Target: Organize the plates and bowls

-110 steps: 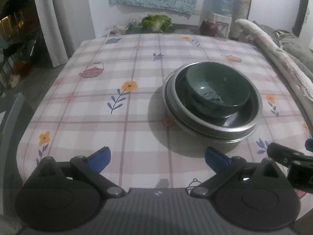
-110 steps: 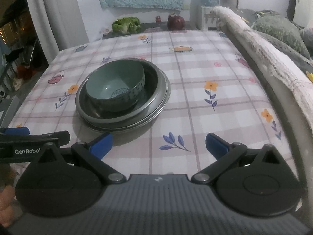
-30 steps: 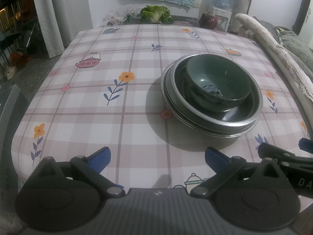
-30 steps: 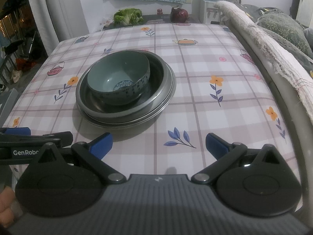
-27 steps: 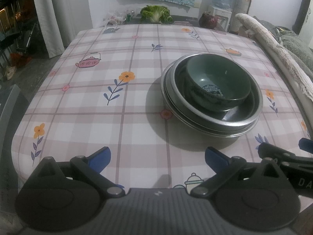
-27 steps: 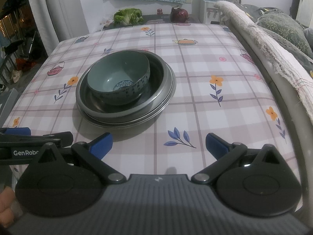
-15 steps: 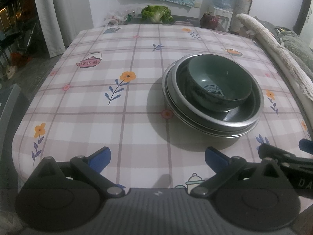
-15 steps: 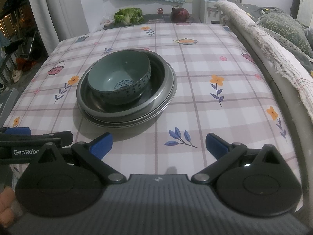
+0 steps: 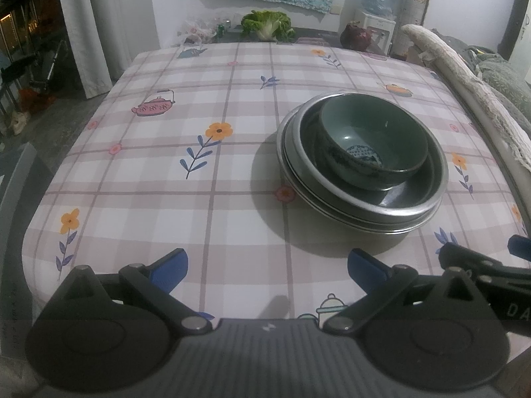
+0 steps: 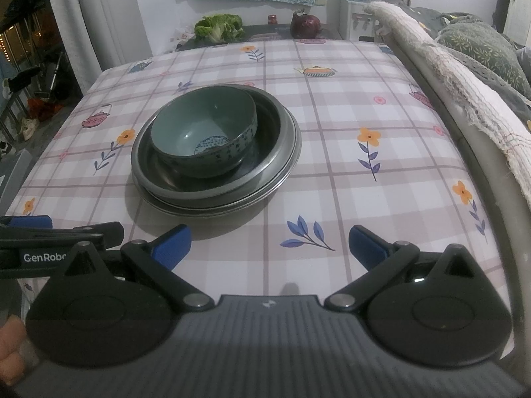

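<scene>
On the tablecloth [image 9: 212,139], a bowl [image 9: 373,141] sits in stacked metal plates [image 9: 361,212], at 1 o'clock from the left gripper [image 9: 267,265] and 11 o'clock from the right gripper [image 10: 269,242]. Both grippers are spread apart, empty.

Bottom plates [image 9: 391,229] hiding under the top plate [image 9: 411,199], fingertips [image 10: 11,355] getting cut off at 8 o'clock, small jar [image 10: 272,19] looking too tiny to tell
</scene>
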